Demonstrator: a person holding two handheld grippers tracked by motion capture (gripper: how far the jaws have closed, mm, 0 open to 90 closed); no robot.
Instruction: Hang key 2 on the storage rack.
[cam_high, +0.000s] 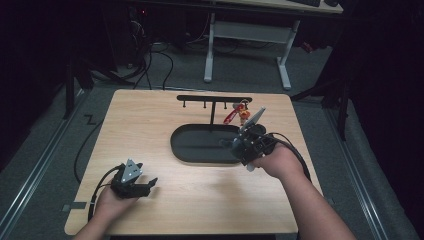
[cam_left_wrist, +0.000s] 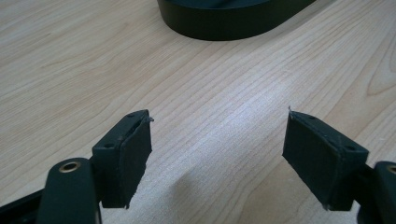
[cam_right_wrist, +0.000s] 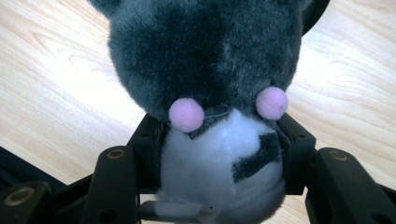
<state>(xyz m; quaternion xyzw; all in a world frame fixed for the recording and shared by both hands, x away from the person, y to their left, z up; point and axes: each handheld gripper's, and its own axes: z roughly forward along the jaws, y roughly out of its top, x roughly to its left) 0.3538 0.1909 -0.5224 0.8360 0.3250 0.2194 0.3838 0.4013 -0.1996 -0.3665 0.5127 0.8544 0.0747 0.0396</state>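
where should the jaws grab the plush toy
Around its narrow white body, below the wide grey head, one jaw on each flank. That is how the right gripper holds it: the soft waist gives under the pads, and the bulging head keeps it from slipping out.

Left tool (cam_left_wrist: 217, 154) agape, right tool (cam_right_wrist: 219, 154) clamped

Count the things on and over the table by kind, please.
Black tray: 1
Black hook rack: 1
Red keychain: 1
Grey-and-white plush toy: 1
Hand-held gripper: 2, left and right
Total: 6
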